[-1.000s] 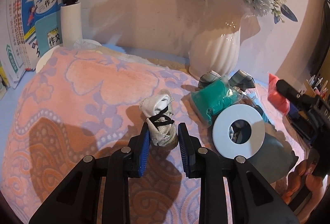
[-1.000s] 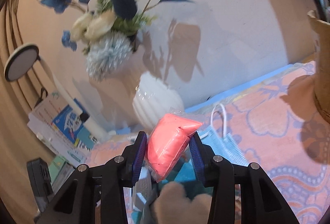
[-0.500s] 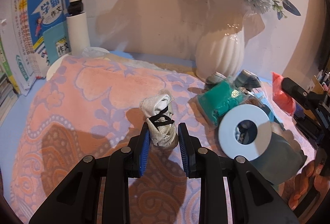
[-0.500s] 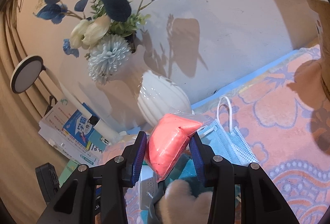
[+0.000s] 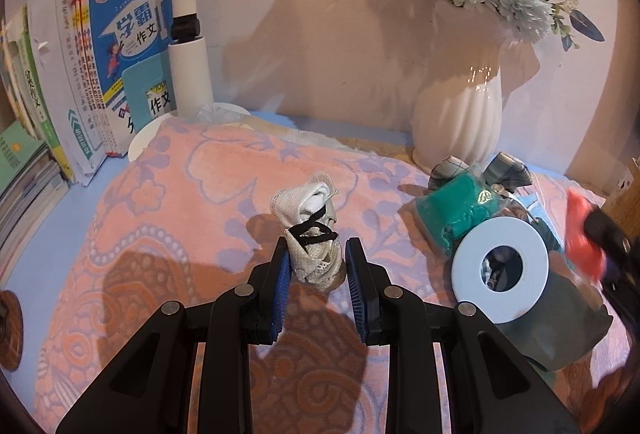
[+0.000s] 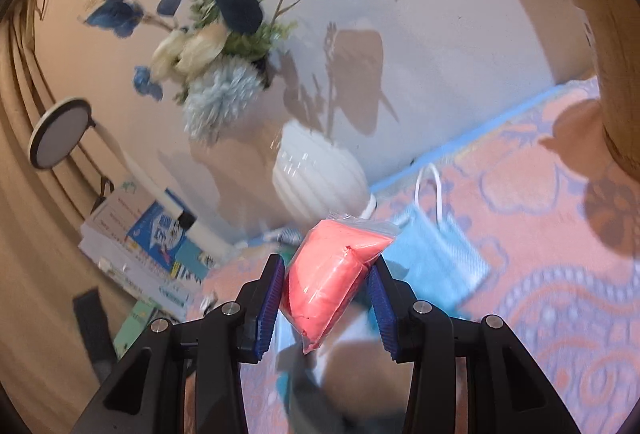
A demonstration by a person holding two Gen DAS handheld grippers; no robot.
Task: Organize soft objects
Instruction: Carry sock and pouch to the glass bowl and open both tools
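left gripper (image 5: 315, 266) clenched on rolled sock bundle (image 5: 312, 230), base resting on pink blanket (image 5: 180, 202). right gripper (image 6: 326, 288) clamped on pink bagged putty (image 6: 334, 274), lifted clear of blanket. mid-sort: 2 soft items in hand, both awaiting a drop spot. next: carry putty across to wherever the pile goes, lower before letting go. just beyond: teal pack (image 5: 452, 210), blue face mask (image 6: 436, 254), white ring (image 5: 500, 268) on dark cloth. far: white vase (image 5: 460, 106). right view blurred; probably a container under putty, unclear.

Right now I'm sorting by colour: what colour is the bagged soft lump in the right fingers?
Coral pink, in clear plastic; clearest in the right wrist view.
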